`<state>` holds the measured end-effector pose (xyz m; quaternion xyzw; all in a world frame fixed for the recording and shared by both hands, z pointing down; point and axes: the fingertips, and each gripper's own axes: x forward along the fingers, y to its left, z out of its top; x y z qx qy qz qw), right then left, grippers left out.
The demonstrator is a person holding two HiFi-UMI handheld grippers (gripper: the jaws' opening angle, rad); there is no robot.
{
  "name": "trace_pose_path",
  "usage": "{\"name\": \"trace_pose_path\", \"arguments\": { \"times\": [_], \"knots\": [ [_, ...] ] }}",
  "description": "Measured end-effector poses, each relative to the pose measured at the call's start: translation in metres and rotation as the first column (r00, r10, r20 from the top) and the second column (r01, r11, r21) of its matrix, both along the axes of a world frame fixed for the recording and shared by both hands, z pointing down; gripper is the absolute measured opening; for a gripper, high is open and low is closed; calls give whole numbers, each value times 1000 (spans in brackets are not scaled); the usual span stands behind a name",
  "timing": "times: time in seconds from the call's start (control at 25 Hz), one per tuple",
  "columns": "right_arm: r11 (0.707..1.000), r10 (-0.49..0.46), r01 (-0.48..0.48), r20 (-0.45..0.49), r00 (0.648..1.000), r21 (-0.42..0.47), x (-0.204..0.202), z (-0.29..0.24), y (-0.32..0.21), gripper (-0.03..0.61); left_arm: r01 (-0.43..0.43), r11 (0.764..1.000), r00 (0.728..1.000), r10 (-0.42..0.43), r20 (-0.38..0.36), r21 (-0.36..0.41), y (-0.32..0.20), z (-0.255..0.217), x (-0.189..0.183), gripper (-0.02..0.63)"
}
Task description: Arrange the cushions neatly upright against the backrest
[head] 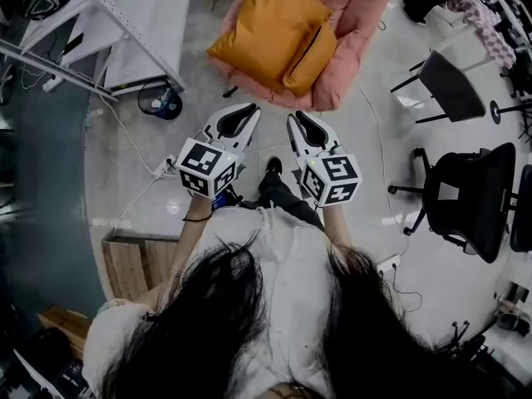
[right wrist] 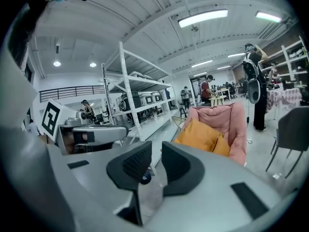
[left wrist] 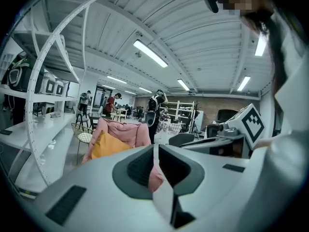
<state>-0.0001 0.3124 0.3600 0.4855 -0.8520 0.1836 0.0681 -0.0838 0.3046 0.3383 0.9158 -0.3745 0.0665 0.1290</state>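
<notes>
Seen from above, a person's long dark hair (head: 249, 322) and white top (head: 287, 256) fill the bottom of the head view. Both forearms are stretched forward, and a grey two-jaw tool is held in each hand.

The left gripper (left wrist: 155, 151) is carried just left of centre. Its jaws are closed together and nothing is gripped. The right gripper (right wrist: 157, 153) is held just beside it, pointing the same way. A narrow gap is left between its pads, and nothing is held there either. A black-and-white marker cube is mounted on each gripper, left (head: 206, 169) and right (head: 331, 179).

A pale, glossy floor (head: 374, 165) is seen below. A wooden crate (head: 137, 264) is placed at the person's left.

Further ahead, apart from both grippers, a pink armchair (head: 357, 23) is positioned. Two orange cushions are resting in it. The large cushion (head: 270, 23) is laid slanted across the seat, with one corner overhanging the chair's left edge. The small cushion (head: 312, 56) is tucked against its right side, touching it.

White shelving (head: 133, 23) is seen to the left of the armchair, and black office chairs (head: 470, 194) to the right.
</notes>
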Motion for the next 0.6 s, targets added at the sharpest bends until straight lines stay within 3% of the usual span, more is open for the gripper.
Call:
{"name": "trace_pose_path", "arguments": {
  "times": [0.6],
  "knots": [
    [999, -45, 45, 27, 999, -4, 30, 3, -126, 75, 32, 999, 999, -33, 40, 23, -124, -8, 32, 43]
  ]
}}
